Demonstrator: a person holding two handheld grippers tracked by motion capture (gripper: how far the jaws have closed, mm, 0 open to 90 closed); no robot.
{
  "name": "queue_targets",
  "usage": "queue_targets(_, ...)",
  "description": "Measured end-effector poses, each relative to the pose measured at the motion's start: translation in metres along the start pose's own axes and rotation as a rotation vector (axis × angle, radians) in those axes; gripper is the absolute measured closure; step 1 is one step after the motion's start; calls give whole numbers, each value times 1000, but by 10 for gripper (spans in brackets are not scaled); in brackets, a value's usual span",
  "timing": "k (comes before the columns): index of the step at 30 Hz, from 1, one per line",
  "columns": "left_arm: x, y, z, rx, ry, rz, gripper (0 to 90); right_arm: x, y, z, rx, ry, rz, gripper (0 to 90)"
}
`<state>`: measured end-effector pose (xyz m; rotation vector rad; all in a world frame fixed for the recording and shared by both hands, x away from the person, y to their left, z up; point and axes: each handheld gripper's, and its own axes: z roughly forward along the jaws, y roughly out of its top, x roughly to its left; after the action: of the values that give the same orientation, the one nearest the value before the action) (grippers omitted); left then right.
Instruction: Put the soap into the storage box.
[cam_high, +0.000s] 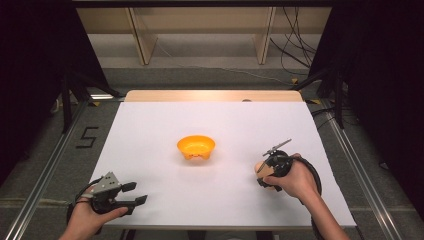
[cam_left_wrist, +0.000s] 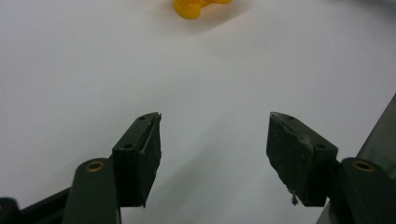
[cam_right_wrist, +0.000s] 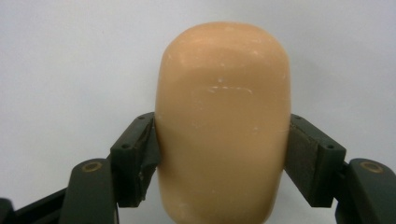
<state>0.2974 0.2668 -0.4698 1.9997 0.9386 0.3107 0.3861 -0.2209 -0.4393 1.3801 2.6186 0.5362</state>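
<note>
Half the tan bar (cam_right_wrist: 222, 126) hides under the right tool (cam_right_wrist: 222, 154).

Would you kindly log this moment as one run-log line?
right hand-held gripper: shut on tan rounded block | left hand-held gripper: open, empty | orange bowl: mid-table, untouched
</note>
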Motion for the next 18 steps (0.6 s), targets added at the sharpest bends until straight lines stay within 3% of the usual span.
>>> queue_targets(1, 0, 0, 0, 5, 3, 0, 351, 0, 0, 0, -16, 10, 3, 333)
queue_targets(2, 0, 0, -1, 11, 7, 6, 351, 0, 1, -1, -9, -14, -1, 333)
queue_targets(4, 0, 1, -2, 17, 12, 3, 351, 1, 2, -3, -36, 0, -7, 333)
queue_targets(12, 0, 1, -2, 13, 10, 5, 351, 3, 7, -6, -58, -8, -15, 333)
queue_targets(18, 0, 1, -1, 13, 10, 4, 351, 5, 10, -8, -89, -16, -58, 333)
